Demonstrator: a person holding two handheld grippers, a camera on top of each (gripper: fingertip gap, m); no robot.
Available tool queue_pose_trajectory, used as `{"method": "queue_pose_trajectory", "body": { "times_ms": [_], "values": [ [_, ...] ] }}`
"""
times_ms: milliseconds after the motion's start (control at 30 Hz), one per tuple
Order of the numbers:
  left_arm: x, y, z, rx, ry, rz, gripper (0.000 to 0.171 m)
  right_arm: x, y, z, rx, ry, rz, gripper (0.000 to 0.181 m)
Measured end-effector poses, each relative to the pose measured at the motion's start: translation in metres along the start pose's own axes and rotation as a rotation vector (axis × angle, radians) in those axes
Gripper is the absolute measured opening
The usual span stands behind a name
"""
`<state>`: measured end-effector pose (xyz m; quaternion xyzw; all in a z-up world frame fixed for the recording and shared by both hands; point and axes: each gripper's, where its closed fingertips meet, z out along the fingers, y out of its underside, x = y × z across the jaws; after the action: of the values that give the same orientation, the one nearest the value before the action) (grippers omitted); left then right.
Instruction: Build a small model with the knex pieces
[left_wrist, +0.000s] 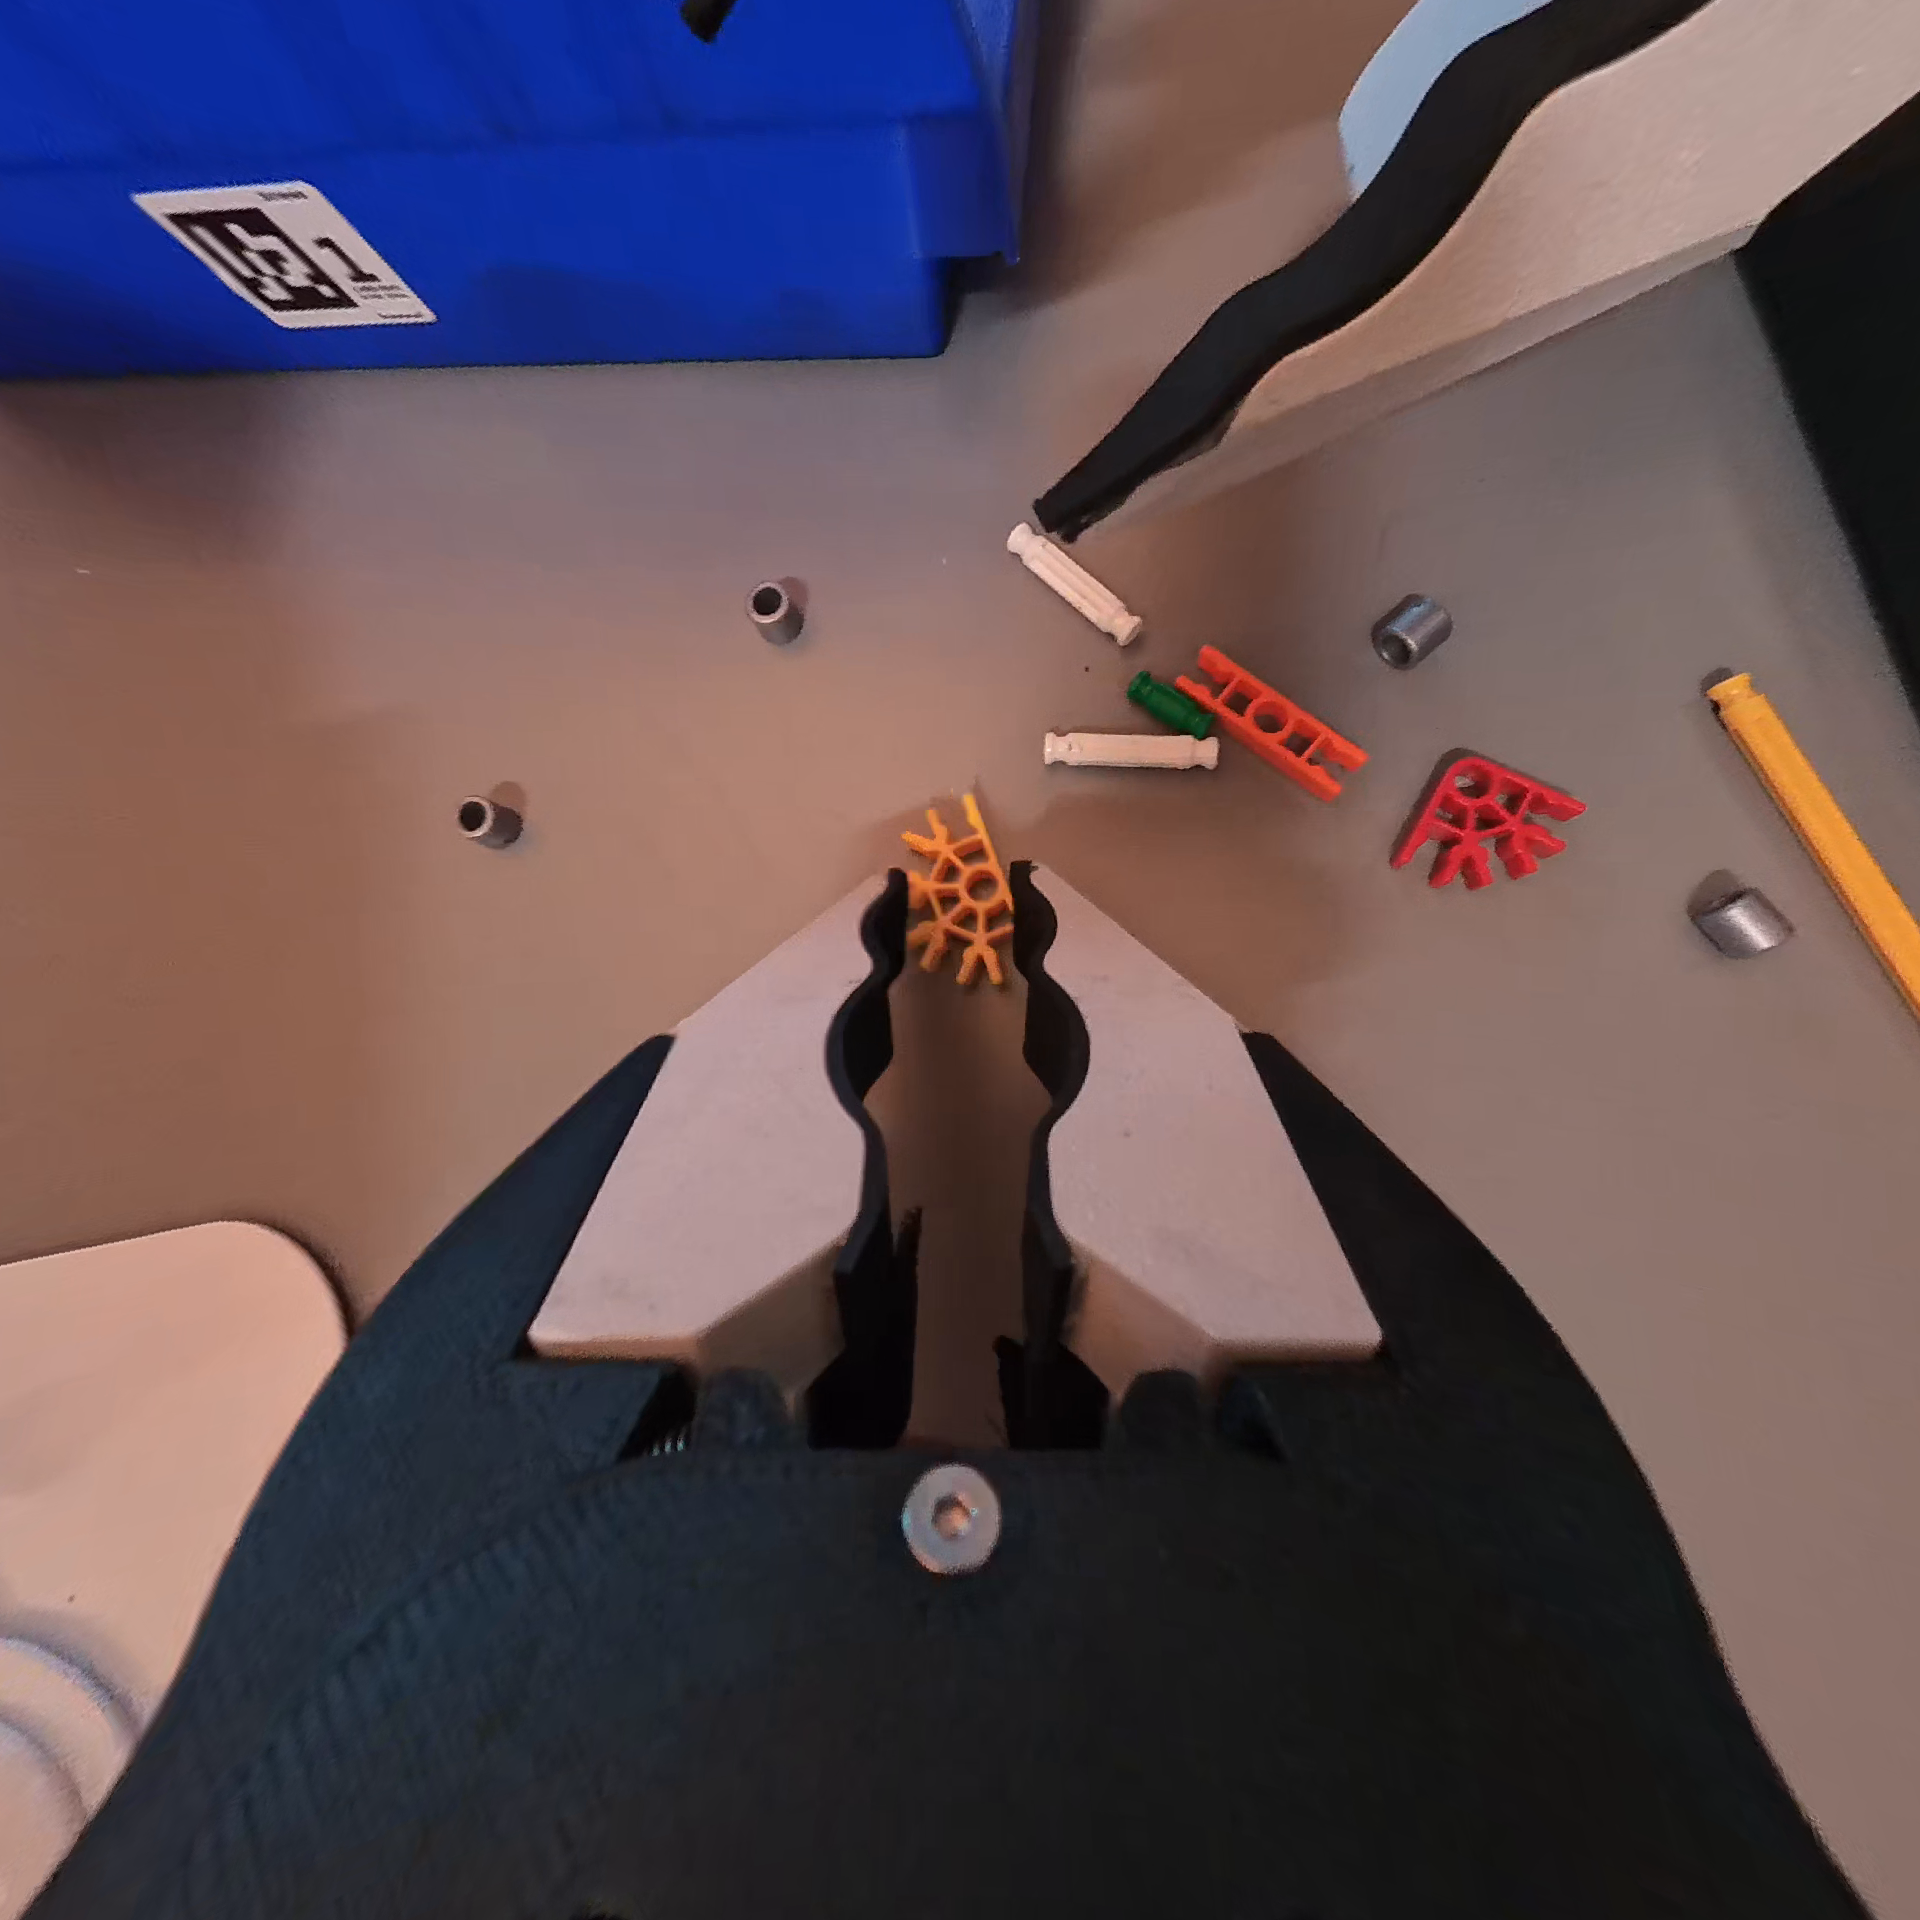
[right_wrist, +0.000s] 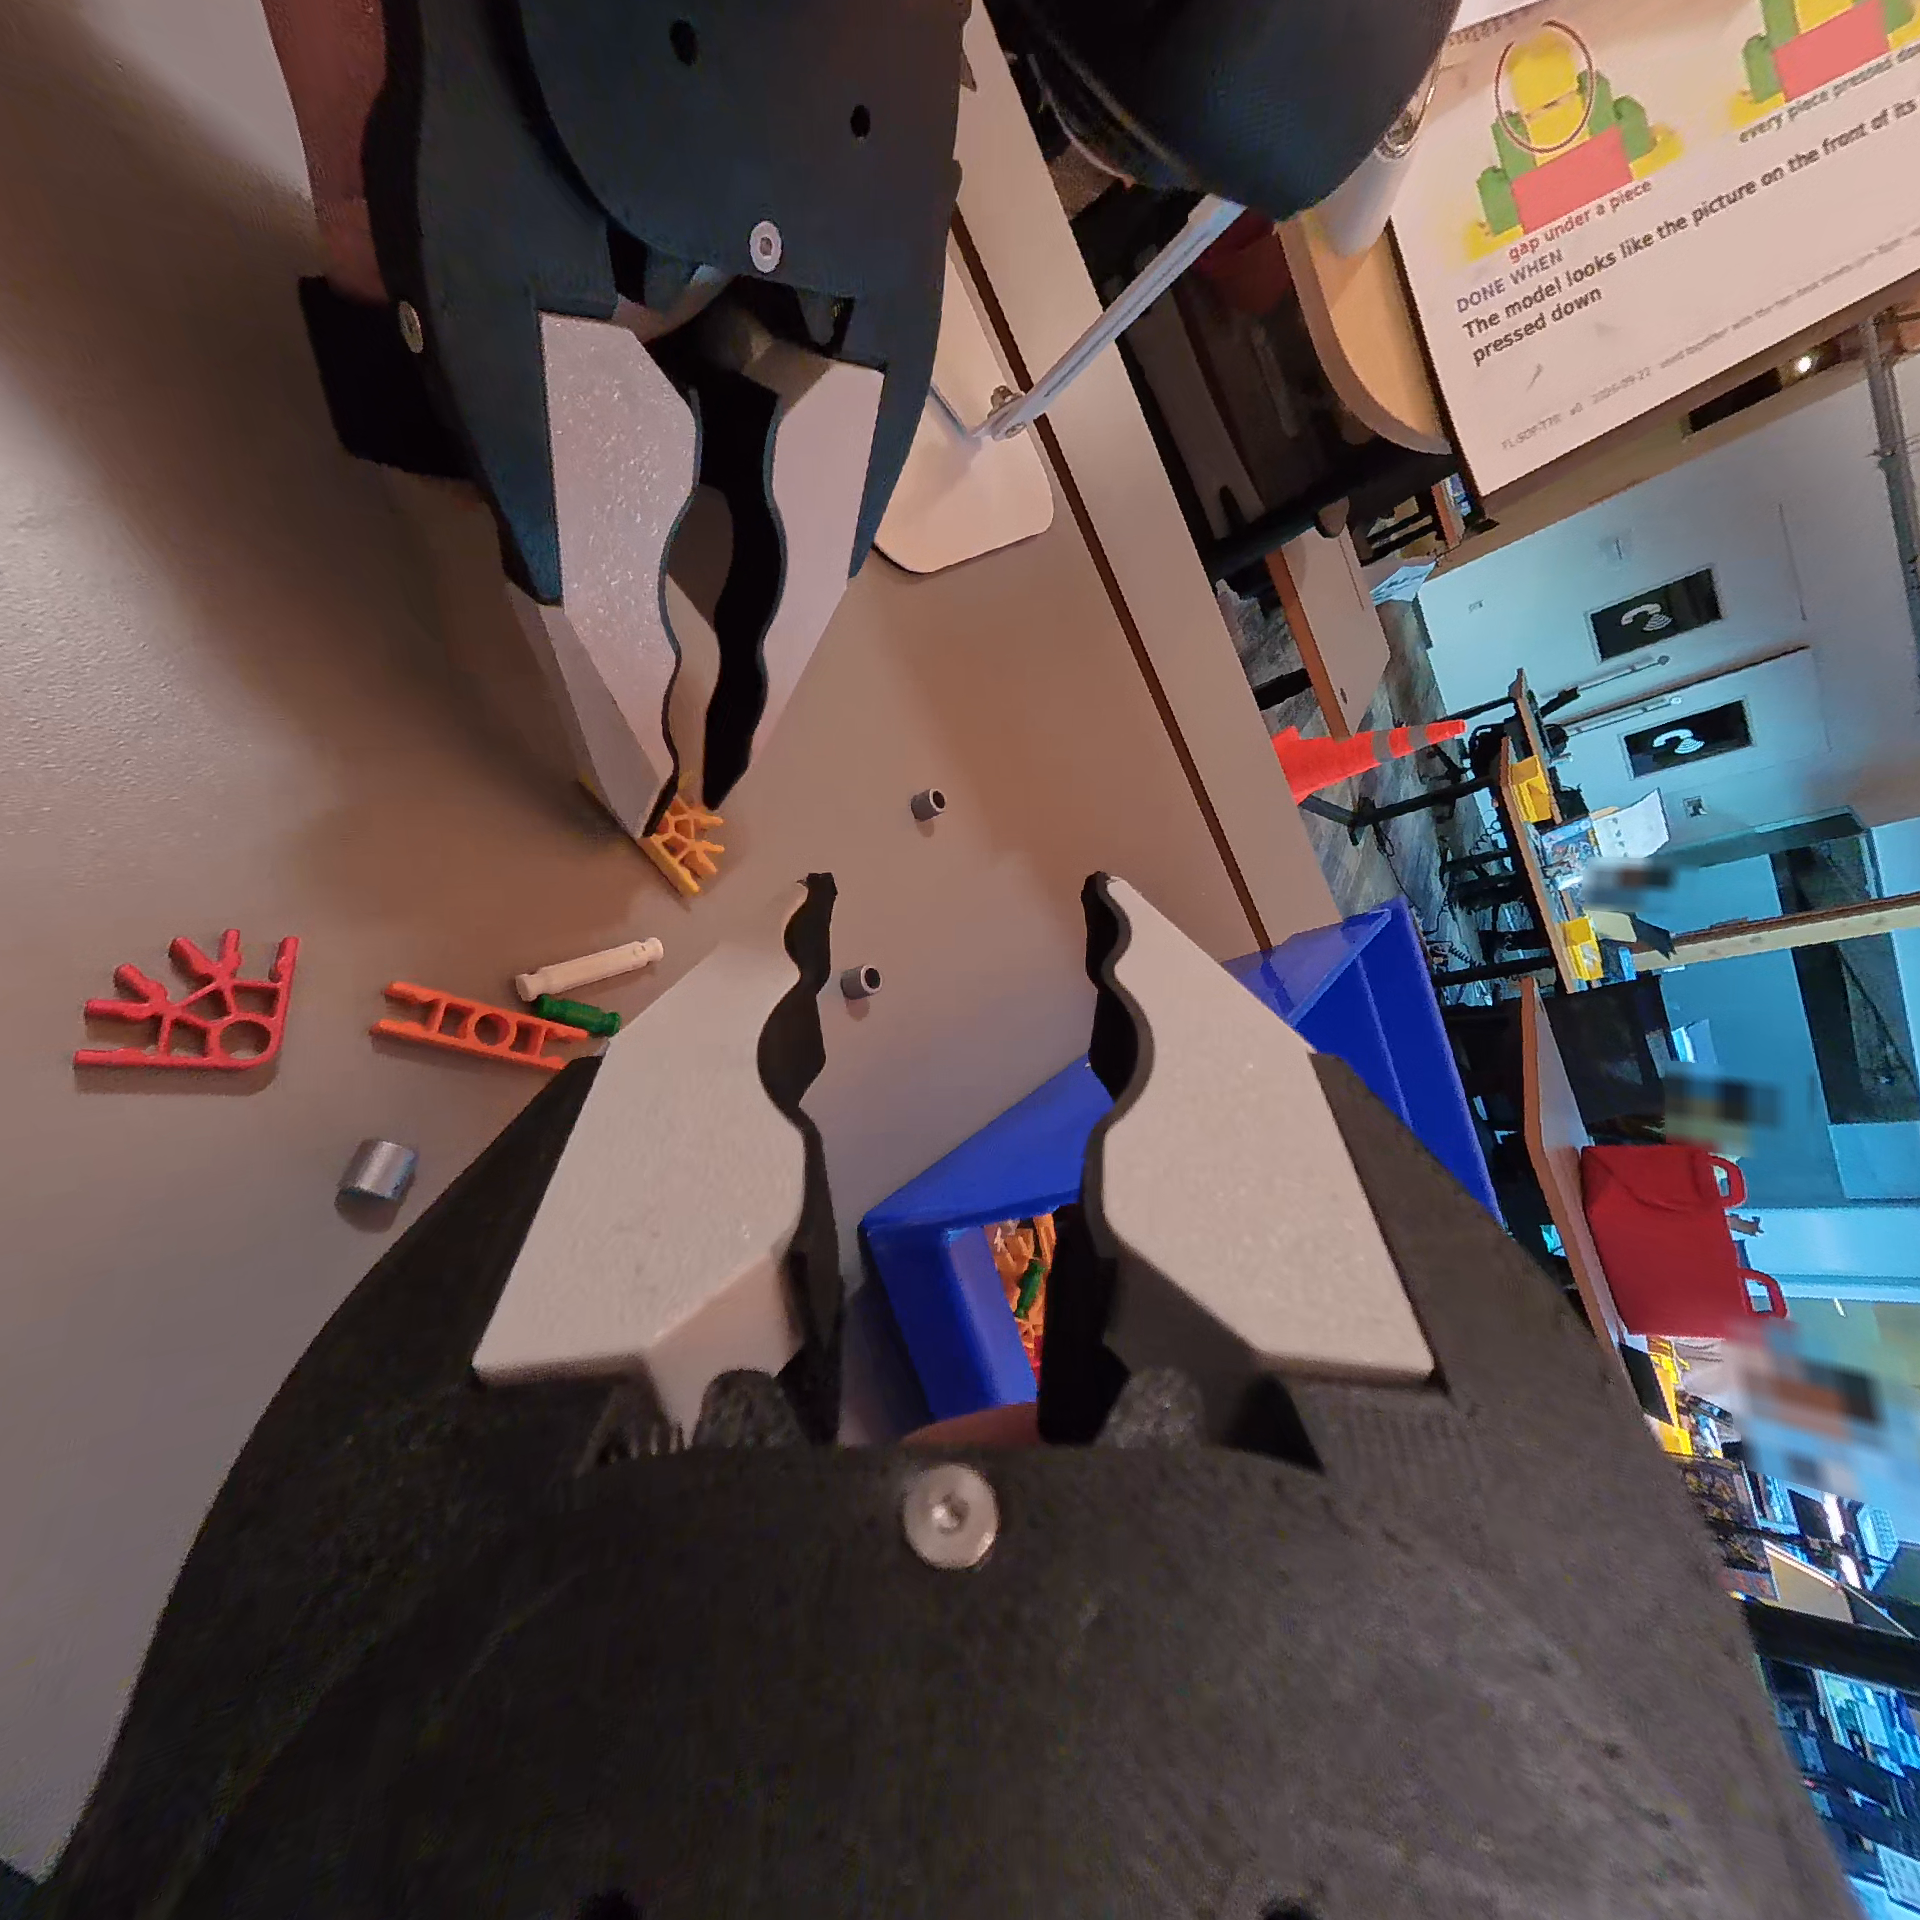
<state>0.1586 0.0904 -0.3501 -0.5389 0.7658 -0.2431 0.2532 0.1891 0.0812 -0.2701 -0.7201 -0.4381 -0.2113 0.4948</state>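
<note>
Left wrist view: yellow connector between left tongs.

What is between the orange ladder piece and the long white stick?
A little green peg lies between the orange ladder piece and the long white stick, touching the orange one. The left wrist view shows it best.

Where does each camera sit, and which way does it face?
Left wrist view: sits on the left tongs, faces down at the table; the tongs grip a yellow connector; the right tongs' tip shows.
Right wrist view: sits on the open right tongs, faces across the table toward a blue bin; the left tongs show.
Shared: yellow connector, red connector, orange connector.
</note>
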Motion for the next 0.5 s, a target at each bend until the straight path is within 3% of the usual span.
{"method": "queue_pose_trajectory", "body": {
  "times_ms": [100,167,300,367,500],
  "values": [
    [-0.0012,-0.0008,-0.0014,0.010,0.005,-0.011,0.039,0.0002,-0.0006,-0.0005,0.004,0.000,0.002,0.048],
    [0.0018,0.0049,0.0015,-0.016,0.031,-0.017,0.043,0.0003,-0.0007,-0.0006,0.004,0.000,0.001,0.048],
    [0.0072,0.0055,0.0055,-0.013,0.085,-0.063,0.037,0.0006,-0.0014,-0.0010,0.005,0.001,0.001,0.048],
    [0.0045,0.0051,0.0060,-0.008,0.071,-0.066,0.023,-0.0002,-0.0012,-0.0007,0.003,-0.002,0.000,0.048],
    [0.0005,0.0053,0.0046,-0.012,0.038,-0.043,0.022,-0.0036,-0.0010,-0.0011,0.006,-0.015,-0.004,0.048]
  ]
}}
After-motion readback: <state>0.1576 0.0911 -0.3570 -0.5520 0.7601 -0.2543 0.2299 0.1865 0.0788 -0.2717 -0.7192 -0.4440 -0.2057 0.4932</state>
